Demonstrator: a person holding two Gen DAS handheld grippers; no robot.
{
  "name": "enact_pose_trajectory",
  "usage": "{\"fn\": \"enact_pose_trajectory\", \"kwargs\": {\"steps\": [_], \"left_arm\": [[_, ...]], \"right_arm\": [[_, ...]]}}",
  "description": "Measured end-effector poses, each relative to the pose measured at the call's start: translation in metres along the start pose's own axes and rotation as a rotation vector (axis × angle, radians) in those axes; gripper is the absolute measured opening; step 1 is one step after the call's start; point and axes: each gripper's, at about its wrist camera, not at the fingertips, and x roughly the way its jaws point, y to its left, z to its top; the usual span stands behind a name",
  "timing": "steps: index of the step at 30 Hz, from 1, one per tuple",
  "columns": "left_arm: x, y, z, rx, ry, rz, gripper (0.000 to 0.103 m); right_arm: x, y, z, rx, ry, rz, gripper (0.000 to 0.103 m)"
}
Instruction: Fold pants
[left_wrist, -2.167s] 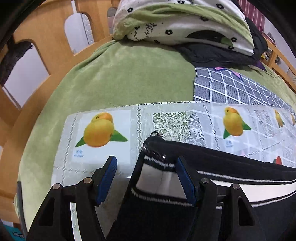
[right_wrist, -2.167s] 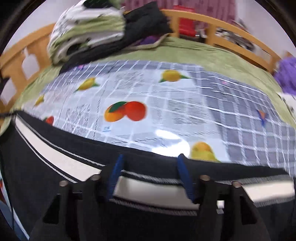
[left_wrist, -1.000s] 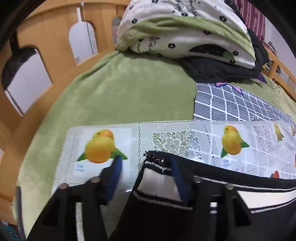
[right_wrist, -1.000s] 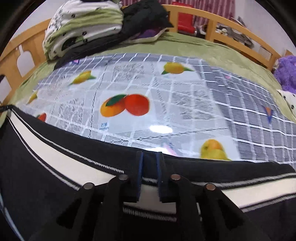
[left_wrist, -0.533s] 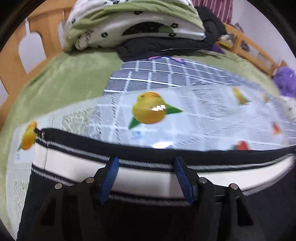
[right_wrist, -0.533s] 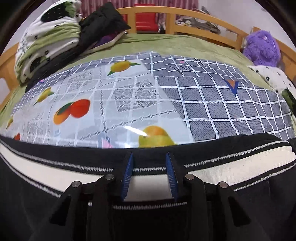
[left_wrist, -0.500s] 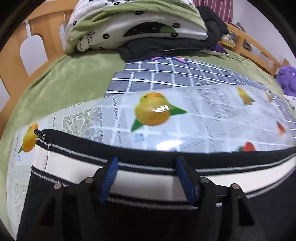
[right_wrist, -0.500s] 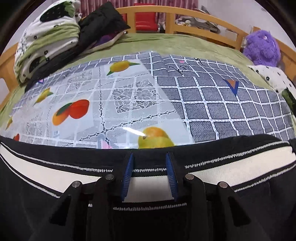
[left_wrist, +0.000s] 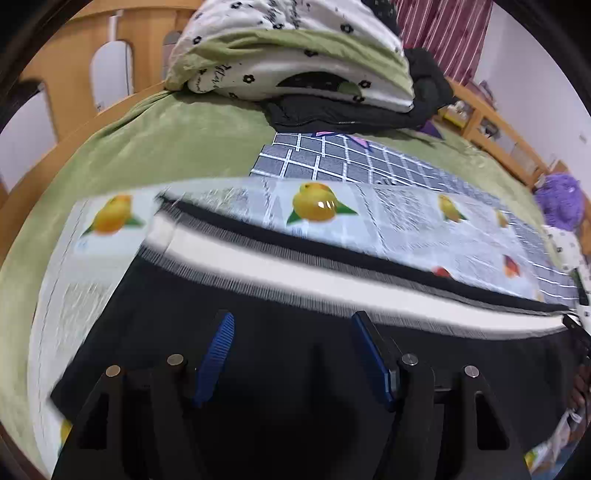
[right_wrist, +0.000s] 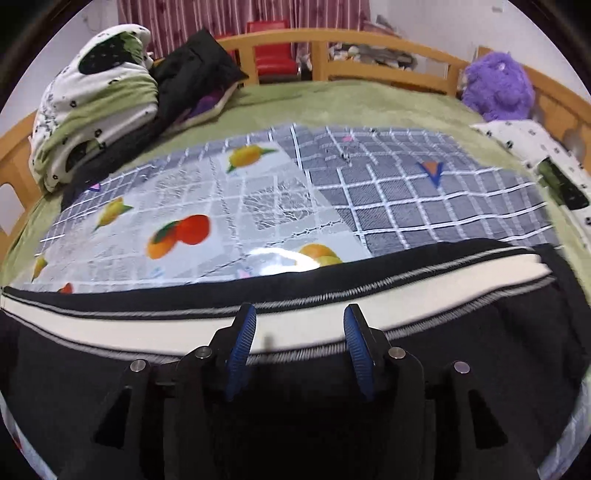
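On the green bed (right_wrist: 369, 103), over a fruit-printed plastic sheet (right_wrist: 207, 206), the black pants (left_wrist: 295, 369) lie flat with their white stripe beside the sheet's near edge, the left gripper (left_wrist: 291, 332) spread wide above them and the right gripper (right_wrist: 299, 325) opening, gripping nothing.

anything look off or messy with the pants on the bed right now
Nothing stands out. The pants lie flat on the fruit-print sheet, their white stripe running straight. The folded bedding sits stacked in the far corner.
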Motion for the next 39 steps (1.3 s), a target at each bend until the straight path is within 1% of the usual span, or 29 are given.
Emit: {"fn": "enact_pose_trajectory", "kwargs": {"steps": [2,4,5,6,7,8,9,10,11,12,14,17,18,19,22,23,25,26,29,32,35,37,39], "left_arm": [[-0.019,0.015,-0.019,-0.022,0.002,-0.029,0.064],[-0.032,0.032,-0.036,-0.044,-0.005,-0.027,0.064],[-0.038,0.044,-0.045,-0.065,-0.017,-0.005,0.064],[-0.039,0.052,-0.047,-0.073,-0.024,0.001,0.064],[-0.038,0.061,-0.051,-0.078,-0.025,0.018,0.064],[-0.033,0.074,-0.055,-0.090,-0.005,0.071,0.064],[-0.028,0.086,-0.058,-0.107,0.016,0.107,0.060],[-0.027,0.093,-0.061,-0.124,0.029,0.109,0.051],[-0.027,0.104,-0.064,-0.158,0.045,0.082,0.049],[-0.032,0.109,-0.065,-0.172,0.043,0.057,0.049],[-0.045,0.112,-0.069,-0.173,0.025,0.024,0.049],[-0.059,0.114,-0.076,-0.145,0.006,0.025,0.052],[-0.060,0.117,-0.079,-0.153,0.004,0.025,0.052],[-0.060,0.123,-0.083,-0.171,0.004,0.021,0.052],[-0.047,0.148,-0.091,-0.271,0.014,0.002,0.052],[-0.041,0.158,-0.093,-0.316,0.007,-0.030,0.052],[-0.039,0.167,-0.095,-0.347,-0.033,-0.068,0.052],[-0.036,0.170,-0.093,-0.352,-0.059,-0.079,0.051],[-0.027,0.174,-0.087,-0.371,-0.095,-0.086,0.050],[-0.018,0.177,-0.080,-0.419,-0.123,-0.103,0.046],[-0.012,0.177,-0.071,-0.460,-0.120,-0.071,0.038],[-0.010,0.174,-0.062,-0.444,-0.101,-0.034,0.030],[-0.020,0.164,-0.052,-0.398,-0.108,0.001,0.028]], "right_arm": [[-0.022,0.006,-0.006,-0.002,-0.021,0.002,0.050],[-0.041,0.011,-0.010,-0.006,-0.038,0.001,0.050],[-0.054,0.014,-0.014,-0.002,-0.058,-0.007,0.050],[-0.062,0.014,-0.016,0.006,-0.070,-0.007,0.050],[-0.071,0.015,-0.019,0.018,-0.072,0.015,0.050],[-0.077,0.016,-0.021,0.024,-0.062,0.040,0.050],[-0.081,0.018,-0.022,0.025,-0.052,0.054,0.050],[-0.086,0.019,-0.024,0.025,-0.047,0.060,0.050],[-0.092,0.021,-0.027,0.020,-0.046,0.056,0.050],[-0.097,0.023,-0.030,0.010,-0.045,0.046,0.050],[-0.104,0.024,-0.033,-0.001,-0.034,0.045,0.050],[-0.122,0.025,-0.035,0.014,-0.026,0.070,0.050],[-0.127,0.026,-0.036,0.020,-0.030,0.073,0.050],[-0.134,0.027,-0.036,0.027,-0.037,0.074,0.050],[-0.151,0.031,-0.038,0.036,-0.055,0.079,0.050],[-0.154,0.033,-0.039,0.037,-0.056,0.080,0.050],[-0.162,0.038,-0.042,0.033,-0.054,0.080,0.050],[-0.163,0.040,-0.044,0.031,-0.054,0.081,0.050],[-0.163,0.043,-0.052,0.030,-0.050,0.082,0.050],[-0.150,0.042,-0.065,0.067,-0.038,0.099,0.050],[-0.132,0.038,-0.078,0.110,-0.018,0.136,0.050],[-0.122,0.038,-0.086,0.115,-0.006,0.156,0.050],[-0.115,0.038,-0.091,0.114,-0.010,0.171,0.050]]}}
